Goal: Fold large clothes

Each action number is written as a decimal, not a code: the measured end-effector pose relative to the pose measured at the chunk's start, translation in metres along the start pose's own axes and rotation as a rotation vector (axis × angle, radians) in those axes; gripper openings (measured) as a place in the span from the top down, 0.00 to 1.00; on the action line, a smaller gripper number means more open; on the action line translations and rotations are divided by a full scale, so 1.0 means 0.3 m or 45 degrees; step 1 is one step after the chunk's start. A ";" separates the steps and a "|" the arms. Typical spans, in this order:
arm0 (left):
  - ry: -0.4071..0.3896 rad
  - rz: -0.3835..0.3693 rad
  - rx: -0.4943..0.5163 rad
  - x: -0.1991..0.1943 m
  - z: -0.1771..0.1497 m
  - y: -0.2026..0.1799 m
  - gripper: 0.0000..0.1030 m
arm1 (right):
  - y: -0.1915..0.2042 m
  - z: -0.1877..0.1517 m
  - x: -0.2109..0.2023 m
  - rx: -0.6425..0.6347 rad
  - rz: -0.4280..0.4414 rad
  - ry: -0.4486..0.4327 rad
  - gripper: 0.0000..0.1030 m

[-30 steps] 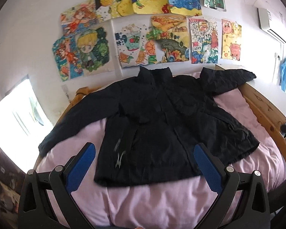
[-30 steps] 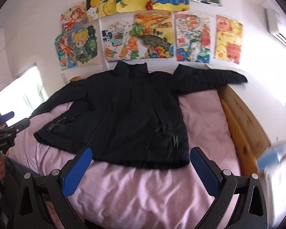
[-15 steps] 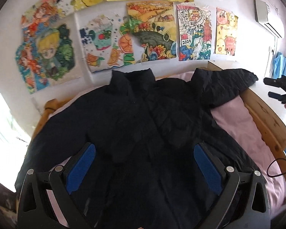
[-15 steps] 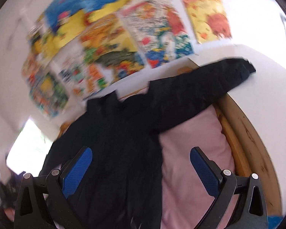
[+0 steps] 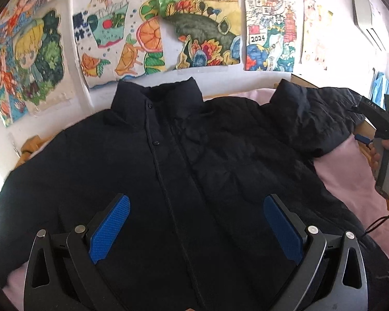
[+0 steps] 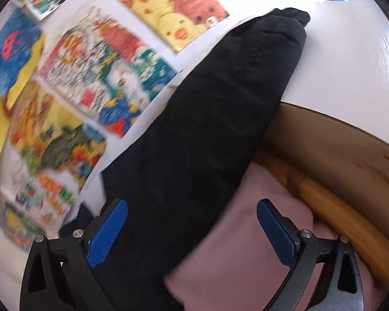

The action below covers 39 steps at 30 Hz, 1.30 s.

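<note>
A large black jacket (image 5: pixel 184 171) lies flat, front up, on a pink bed sheet (image 5: pixel 350 171), collar toward the wall. My left gripper (image 5: pixel 197 223) hovers open above the jacket's chest, nothing between its blue pads. In the left wrist view the right gripper (image 5: pixel 381 119) appears at the far right, held by a hand beside the jacket's right sleeve. In the right wrist view that black sleeve (image 6: pixel 210 119) stretches up toward the wall, its cuff at the top right. My right gripper (image 6: pixel 192 230) is open just over the sleeve's lower part and the pink sheet (image 6: pixel 246 254).
Colourful drawings (image 5: pixel 194 26) cover the white wall behind the bed. A wooden bed frame (image 6: pixel 324 171) runs along the right side. An air conditioner (image 5: pixel 368 23) hangs high at the right. A black cable (image 5: pixel 383 223) trails over the sheet's right edge.
Both grippers have moved forward over the bed. The left one has closed in on the jacket's chest. The right one has swung right and tilted toward the outstretched sleeve.
</note>
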<state>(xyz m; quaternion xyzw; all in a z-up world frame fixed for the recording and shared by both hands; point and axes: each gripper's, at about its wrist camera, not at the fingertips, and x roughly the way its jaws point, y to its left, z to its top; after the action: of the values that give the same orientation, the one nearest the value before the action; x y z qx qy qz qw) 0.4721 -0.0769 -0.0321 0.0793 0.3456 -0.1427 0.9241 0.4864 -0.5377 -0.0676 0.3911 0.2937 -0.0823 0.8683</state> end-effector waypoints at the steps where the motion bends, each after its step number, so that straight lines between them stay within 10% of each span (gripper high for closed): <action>1: 0.009 -0.003 -0.012 0.017 0.000 0.009 0.02 | -0.013 0.007 0.016 0.018 0.007 -0.016 0.08; 7: 0.173 -0.031 -0.130 0.137 -0.010 0.085 0.02 | -0.088 0.034 0.062 0.219 0.044 -0.173 0.21; 11: 0.218 -0.035 -0.149 0.162 -0.009 0.106 0.02 | -0.140 0.068 0.080 0.377 0.030 -0.245 0.64; 16: 0.170 -0.062 -0.193 0.120 0.025 0.162 0.02 | -0.088 0.121 0.067 0.386 -0.001 -0.336 0.88; 25: 0.080 -0.042 -0.368 0.016 0.063 0.345 0.02 | 0.544 0.062 0.052 -0.509 0.020 -0.580 0.89; 31: 0.007 -0.039 -0.571 -0.086 0.039 0.540 0.02 | 0.977 -0.373 0.104 -1.405 0.206 -0.510 0.91; 39: 0.004 -0.204 -0.794 -0.073 -0.029 0.703 0.02 | 1.022 -0.992 0.237 -2.177 0.248 -0.120 0.90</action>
<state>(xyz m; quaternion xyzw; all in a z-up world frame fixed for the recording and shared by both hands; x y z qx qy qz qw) 0.5181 0.1294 -0.0140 -0.2351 0.3791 -0.1020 0.8892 0.5258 -0.1063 -0.0702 -0.3773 0.1835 0.2258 0.8792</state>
